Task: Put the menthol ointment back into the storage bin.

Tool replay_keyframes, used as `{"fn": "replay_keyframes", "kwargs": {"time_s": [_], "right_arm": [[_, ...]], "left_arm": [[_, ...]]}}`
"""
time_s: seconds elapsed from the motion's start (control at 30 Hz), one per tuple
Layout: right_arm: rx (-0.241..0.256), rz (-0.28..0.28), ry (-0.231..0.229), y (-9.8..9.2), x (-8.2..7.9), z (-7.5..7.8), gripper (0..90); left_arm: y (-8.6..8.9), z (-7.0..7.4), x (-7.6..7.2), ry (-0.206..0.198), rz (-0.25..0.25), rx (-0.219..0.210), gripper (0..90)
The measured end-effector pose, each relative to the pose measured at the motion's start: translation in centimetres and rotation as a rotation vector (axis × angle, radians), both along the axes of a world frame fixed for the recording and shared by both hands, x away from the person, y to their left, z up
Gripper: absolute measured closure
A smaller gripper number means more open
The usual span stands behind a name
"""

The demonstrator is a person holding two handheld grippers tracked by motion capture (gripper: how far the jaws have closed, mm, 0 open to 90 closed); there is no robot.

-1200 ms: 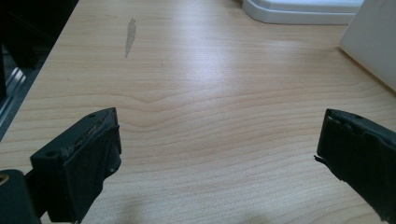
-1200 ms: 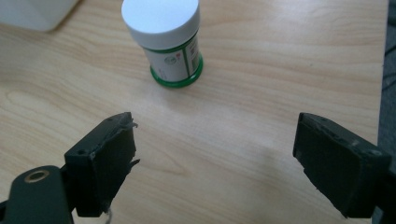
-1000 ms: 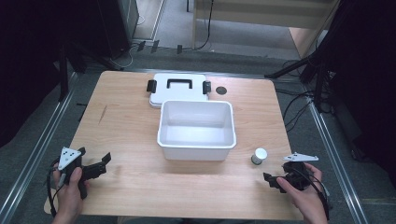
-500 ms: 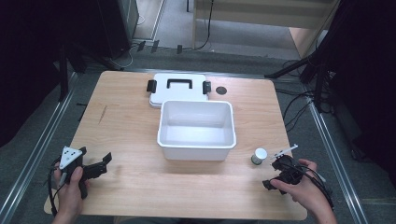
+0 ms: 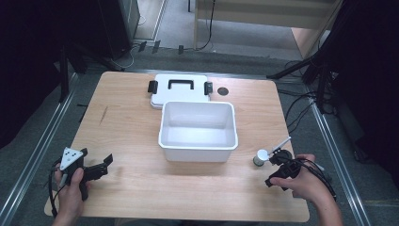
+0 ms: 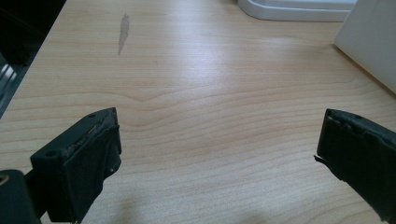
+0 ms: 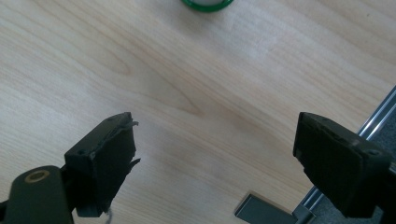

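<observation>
A white open bin (image 5: 197,136) stands mid-table, with its white lid (image 5: 179,96), black-handled, lying flat behind it. A small round jar (image 5: 259,157) with a white top stands right of the bin; its green rim (image 7: 208,4) shows at the top edge of the right gripper view. My right gripper (image 5: 273,170) is held just right of the jar, open and holding nothing (image 7: 215,154). My left gripper (image 5: 104,165) rests near the front left of the table, open and holding nothing (image 6: 219,149), pointing toward the bin's wall (image 6: 369,51).
A small black disc (image 5: 223,91) lies right of the lid. Bare wood (image 5: 122,122) spreads left of the bin. The table's right edge and a metal rail (image 7: 373,123) run close to my right gripper. Cables (image 5: 301,101) trail on the floor.
My right gripper has moved left and forward toward the small jar and has tilted. The left gripper has stayed in place.
</observation>
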State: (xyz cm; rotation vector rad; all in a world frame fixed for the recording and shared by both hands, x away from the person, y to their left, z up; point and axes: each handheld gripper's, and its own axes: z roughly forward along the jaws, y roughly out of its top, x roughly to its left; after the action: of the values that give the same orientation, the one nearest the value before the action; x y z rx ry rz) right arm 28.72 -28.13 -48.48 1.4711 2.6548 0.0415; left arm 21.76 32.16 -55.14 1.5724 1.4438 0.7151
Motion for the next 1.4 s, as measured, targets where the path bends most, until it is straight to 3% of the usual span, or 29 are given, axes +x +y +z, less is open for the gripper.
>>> {"fn": "replay_keyframes", "kwargs": {"time_s": [0.27, 0.67, 0.87, 1.0, 1.4], "right_arm": [[0.000, 0.039, -0.005, 1.4, 1.4, 0.5, 14.7], [0.043, -0.026, -0.002, 2.5, 3.7, 0.9, 23.9], [0.041, -0.066, 0.004, 2.8, 5.1, 0.2, 27.7], [0.075, -0.086, 0.017, 3.0, 5.9, -0.1, 33.7], [0.091, -0.117, 0.033, 3.5, 6.7, 0.1, 47.7]], "left_arm": [[0.0, 0.0, 0.0, 0.000, 0.001, 0.000, 0.3], [0.1, 0.0, 0.0, 0.001, 0.006, -0.011, 0.3], [0.1, 0.0, 0.0, 0.001, 0.007, -0.007, 0.3], [0.1, 0.0, 0.0, 0.005, 0.006, -0.006, 0.3], [0.1, 0.0, 0.0, 0.001, 0.007, -0.015, 0.3]]}}
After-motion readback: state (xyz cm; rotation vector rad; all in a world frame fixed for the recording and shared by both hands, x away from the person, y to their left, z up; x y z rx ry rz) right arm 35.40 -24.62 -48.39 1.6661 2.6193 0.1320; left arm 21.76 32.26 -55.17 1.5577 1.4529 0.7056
